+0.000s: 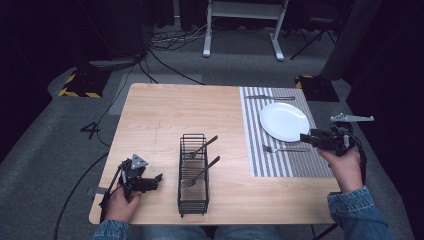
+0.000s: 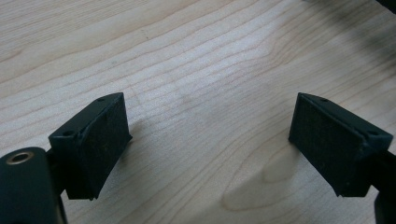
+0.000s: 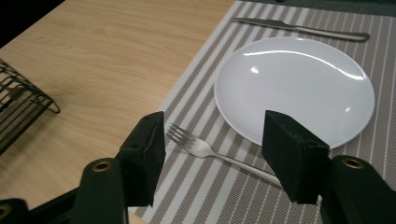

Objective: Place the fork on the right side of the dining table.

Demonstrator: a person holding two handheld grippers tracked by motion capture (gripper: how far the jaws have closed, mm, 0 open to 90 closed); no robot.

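Left gripper [image 1: 159,177]: resting low at the table's [image 1: 165,110] near left corner, parked clear of the work. Your jaws stand wide apart over bare wood, touching nothing.

Wire caddy [image 1: 193,172]: centre of the table, two utensils leaning in it, likely your supply for the place setting.

Striped placemat [image 1: 280,160]: carries the white plate [image 1: 284,121], a knife [image 1: 270,97] beyond the plate and the fork [image 1: 285,149] on its near side, flanking it as a setting would.

Right gripper [image 1: 303,138]: held above the fork's handle end, jaws parted and empty; the fork [image 3: 219,156] lies flat on the mat beneath them, just beside the plate's rim.
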